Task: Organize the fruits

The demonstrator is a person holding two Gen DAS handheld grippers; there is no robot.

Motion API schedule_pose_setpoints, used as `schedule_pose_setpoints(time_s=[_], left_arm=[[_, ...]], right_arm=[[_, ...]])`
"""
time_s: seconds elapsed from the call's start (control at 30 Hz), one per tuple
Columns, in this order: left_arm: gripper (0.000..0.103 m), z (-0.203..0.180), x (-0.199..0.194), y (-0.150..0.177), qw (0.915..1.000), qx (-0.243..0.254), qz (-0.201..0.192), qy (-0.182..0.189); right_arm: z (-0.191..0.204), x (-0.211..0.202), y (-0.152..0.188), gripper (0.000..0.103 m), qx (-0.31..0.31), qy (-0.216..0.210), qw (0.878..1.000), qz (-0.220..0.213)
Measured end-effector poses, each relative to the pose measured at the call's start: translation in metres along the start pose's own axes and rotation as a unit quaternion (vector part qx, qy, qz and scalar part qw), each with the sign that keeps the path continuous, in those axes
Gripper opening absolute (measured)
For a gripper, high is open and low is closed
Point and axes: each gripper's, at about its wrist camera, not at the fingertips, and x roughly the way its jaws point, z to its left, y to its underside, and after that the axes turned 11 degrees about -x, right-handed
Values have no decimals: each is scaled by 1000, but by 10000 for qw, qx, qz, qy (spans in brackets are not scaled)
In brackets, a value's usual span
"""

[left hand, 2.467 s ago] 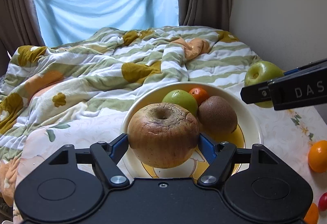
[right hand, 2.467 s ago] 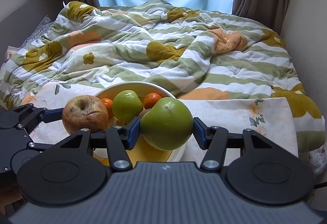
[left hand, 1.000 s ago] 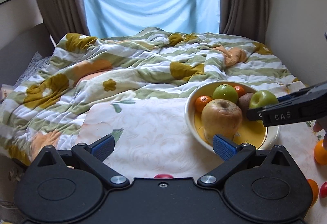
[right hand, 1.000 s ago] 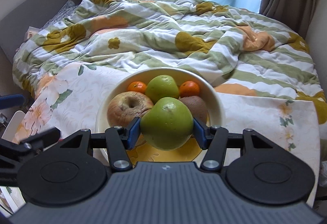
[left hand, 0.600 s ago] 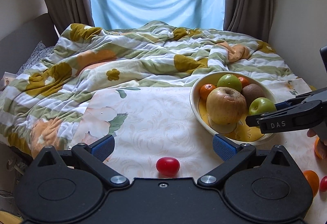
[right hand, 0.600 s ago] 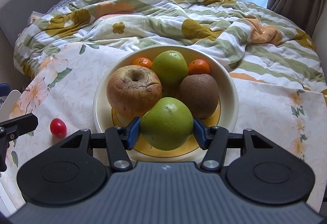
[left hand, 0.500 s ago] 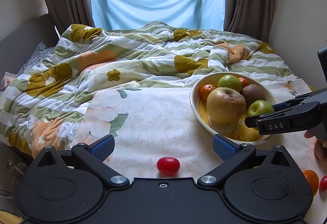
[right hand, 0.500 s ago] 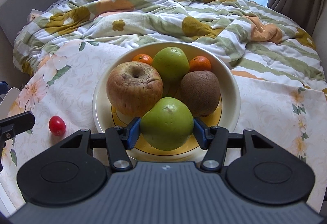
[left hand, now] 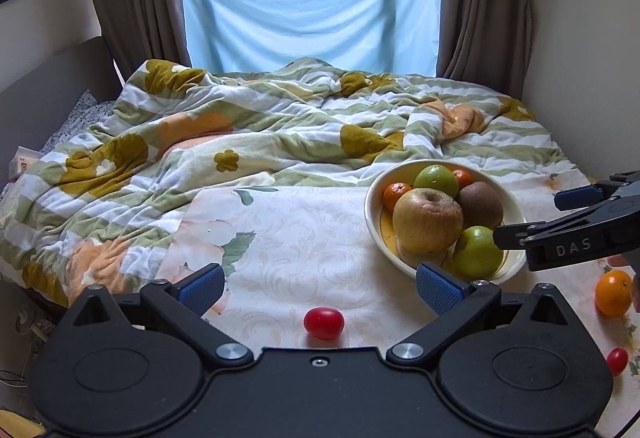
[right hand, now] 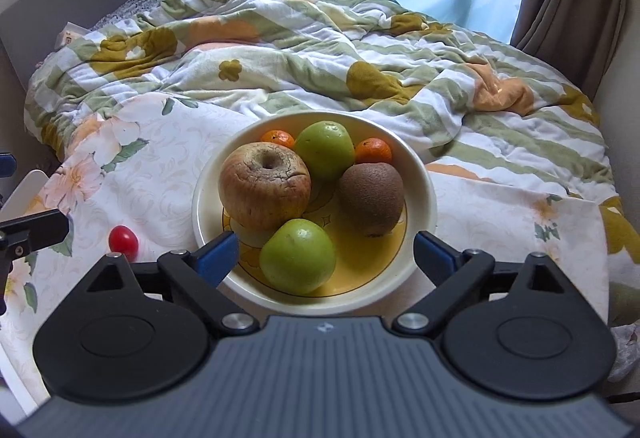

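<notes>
Fruit gathered in the bowl on the floral-clothed desk.
Right tool: jaws just sprung wide, the green apple lying free in the bowl beside a wrinkled apple and kiwi. Left tool gapes empty over a cherry tomato.

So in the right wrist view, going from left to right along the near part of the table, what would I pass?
Red cherry tomato → near green apple in the bowl → brown kiwi.
</notes>
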Motion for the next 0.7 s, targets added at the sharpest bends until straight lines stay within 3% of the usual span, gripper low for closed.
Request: schedule_pose_setpoints(time_s=[0.4, 0.7], left_arm=[[103, -8, -57, 2, 9994, -116, -317, 33], [103, -21, -95, 13, 9982, -34, -589, 65]], right_arm=[[-16, -85, 17, 103, 202, 63, 9989, -407], [-31, -149, 49, 103, 362, 269, 9970, -631]])
